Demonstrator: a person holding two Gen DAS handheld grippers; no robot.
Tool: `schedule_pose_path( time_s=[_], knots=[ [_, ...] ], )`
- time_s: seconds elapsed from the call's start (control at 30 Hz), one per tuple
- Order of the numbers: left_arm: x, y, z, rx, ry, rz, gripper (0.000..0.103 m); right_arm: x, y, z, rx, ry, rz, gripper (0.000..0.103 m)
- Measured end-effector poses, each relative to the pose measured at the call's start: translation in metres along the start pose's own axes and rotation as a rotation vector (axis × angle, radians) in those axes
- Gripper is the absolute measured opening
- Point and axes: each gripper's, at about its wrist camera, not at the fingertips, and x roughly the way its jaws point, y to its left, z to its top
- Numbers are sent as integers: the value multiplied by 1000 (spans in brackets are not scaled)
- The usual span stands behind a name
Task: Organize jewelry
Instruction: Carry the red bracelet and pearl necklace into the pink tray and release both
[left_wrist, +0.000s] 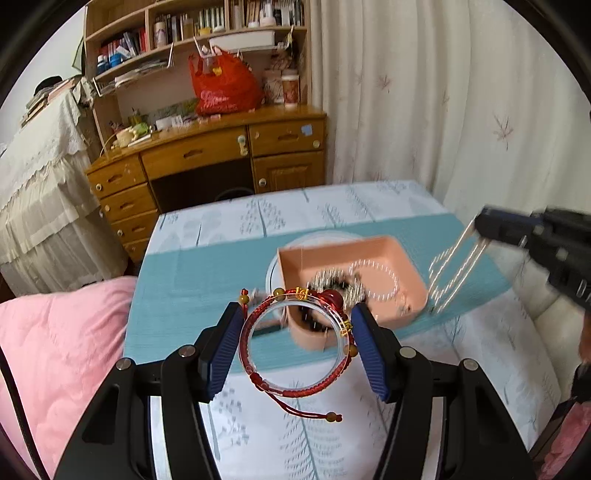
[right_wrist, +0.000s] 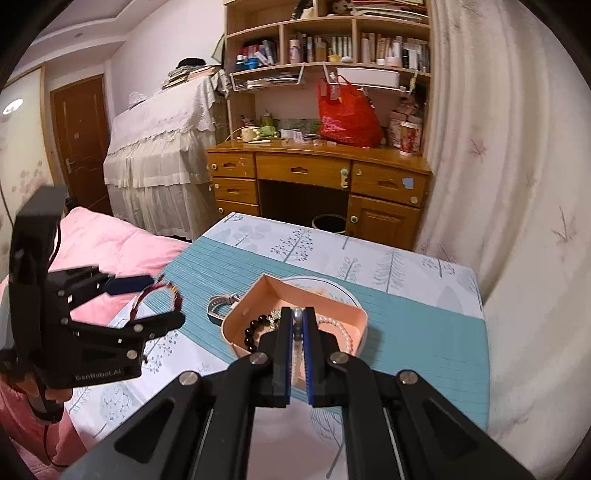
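Observation:
My left gripper (left_wrist: 295, 325) is shut on a clear bangle wound with a red cord bracelet (left_wrist: 291, 354), held in the air left of the pink tray (left_wrist: 391, 251). It also shows in the right wrist view (right_wrist: 147, 299). My right gripper (right_wrist: 297, 319) is shut on a silvery pearl necklace (right_wrist: 296, 321), which hangs over the pink tray (right_wrist: 325, 295); from the left wrist view the chain (left_wrist: 454, 273) dangles at the tray's right side. In the tray lie a black bead bracelet (right_wrist: 253, 332) and a white pearl bracelet (right_wrist: 345, 332).
A silver watch (right_wrist: 218, 306) lies on the teal cloth (right_wrist: 424, 332) left of the tray. A white plate (right_wrist: 343, 291) sits under the tray. A pink quilt (right_wrist: 107, 243) is to the left, a wooden desk (right_wrist: 314, 166) behind, a curtain (right_wrist: 498, 166) to the right.

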Motion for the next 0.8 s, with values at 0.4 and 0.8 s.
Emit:
schedule_pose_path(
  time_s=[0.4,0.8],
  knots=[
    [43,1,43,-49,-14,-103,59,44,-20,14,62,9,65,5],
    [102,8,44,-125,142,-154,88,83,-42,3,146,72,55,41]
  ],
)
